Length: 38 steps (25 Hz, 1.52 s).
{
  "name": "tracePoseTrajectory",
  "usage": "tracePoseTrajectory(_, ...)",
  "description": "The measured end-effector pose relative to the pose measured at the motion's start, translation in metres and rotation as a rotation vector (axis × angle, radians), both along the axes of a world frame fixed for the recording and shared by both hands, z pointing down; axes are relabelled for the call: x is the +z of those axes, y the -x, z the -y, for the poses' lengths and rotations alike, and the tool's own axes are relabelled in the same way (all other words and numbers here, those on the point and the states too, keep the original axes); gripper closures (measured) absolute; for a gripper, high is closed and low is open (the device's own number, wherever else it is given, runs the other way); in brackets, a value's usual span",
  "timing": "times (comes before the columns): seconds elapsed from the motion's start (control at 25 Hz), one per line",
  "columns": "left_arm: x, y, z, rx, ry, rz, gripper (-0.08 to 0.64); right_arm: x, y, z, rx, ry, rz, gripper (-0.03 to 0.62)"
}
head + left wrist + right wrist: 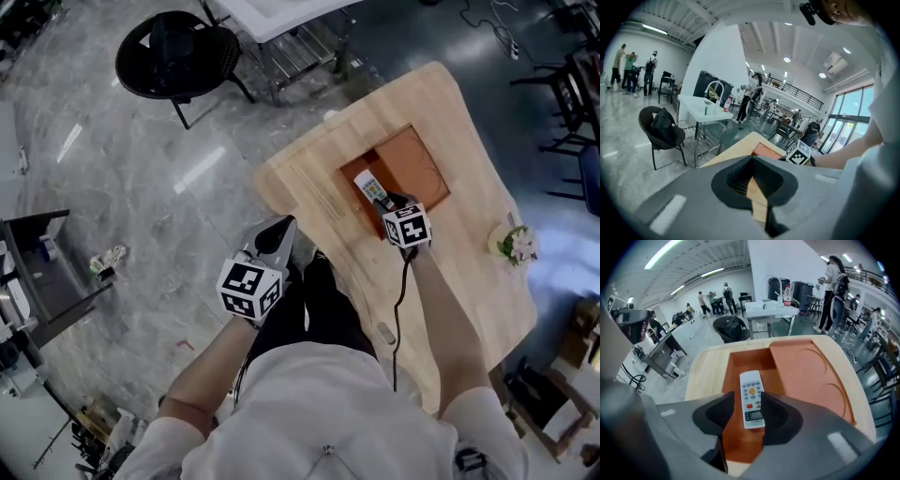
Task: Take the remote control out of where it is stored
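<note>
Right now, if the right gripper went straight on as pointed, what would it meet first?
Probably the remote control, lying in the slot of the orange tray, between the open jaws of the right gripper.

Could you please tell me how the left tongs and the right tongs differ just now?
The right tongs stand apart, straddling the remote control in the orange tray; the left tongs are closed on nothing. The right tongs are over the wooden table; the left tongs hang beside its edge. Both carry a marker cube.
</note>
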<state>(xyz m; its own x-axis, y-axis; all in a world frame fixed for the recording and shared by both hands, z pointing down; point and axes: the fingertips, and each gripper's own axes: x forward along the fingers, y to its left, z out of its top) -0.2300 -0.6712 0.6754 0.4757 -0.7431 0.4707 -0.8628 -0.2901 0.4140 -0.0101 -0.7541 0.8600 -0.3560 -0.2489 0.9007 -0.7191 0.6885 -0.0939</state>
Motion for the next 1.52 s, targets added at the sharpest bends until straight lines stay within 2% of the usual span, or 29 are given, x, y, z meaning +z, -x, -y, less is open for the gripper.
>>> tracePoseTrajectory(0.12, 0.016, 0.009, -0.008, -0.033, 0.033, -0.005, 0.56, 0.023, 0.001, 0.003, -0.056, 0.019, -0.088, 0.33)
tracePoseTrajectory(0.28, 0.028, 0.017, -0.012, -0.059, 0.055, -0.011, 0.56, 0.043, 0.001, 0.003, -0.113, 0.041, -0.203, 0.281)
tracePoseTrajectory(0.48, 0.036, 0.024, -0.014, -0.08, 0.068, -0.018, 0.56, 0.059, 0.005, 0.0, -0.145, 0.084, -0.272, 0.278)
tracePoseTrajectory(0.72, 0.041, 0.029, -0.017, -0.089, 0.082, -0.024, 0.56, 0.065, -0.009, -0.001, -0.106, 0.144, -0.371, 0.298)
tracePoseTrajectory(0.92, 0.039, 0.032, -0.019, -0.087, 0.081, -0.024, 0.56, 0.066, 0.005, 0.001, -0.117, 0.142, -0.282, 0.319)
tracePoseTrajectory(1.08, 0.033, 0.038, -0.02, -0.084, 0.07, -0.015, 0.56, 0.056, -0.009, -0.001, -0.065, 0.117, -0.319, 0.322)
tracePoseTrajectory(1.12, 0.032, 0.04, -0.021, -0.083, 0.069, -0.012, 0.56, 0.051, -0.006, 0.0, -0.061, 0.102, -0.304, 0.325)
tracePoseTrajectory(1.36, 0.018, 0.038, -0.017, -0.048, 0.049, 0.006, 0.56, 0.006, -0.002, 0.005, -0.026, 0.02, -0.231, 0.328)
tracePoseTrajectory(1.52, -0.012, 0.024, -0.008, 0.004, -0.002, 0.02, 0.56, -0.035, -0.007, 0.002, 0.059, -0.027, -0.142, 0.328)
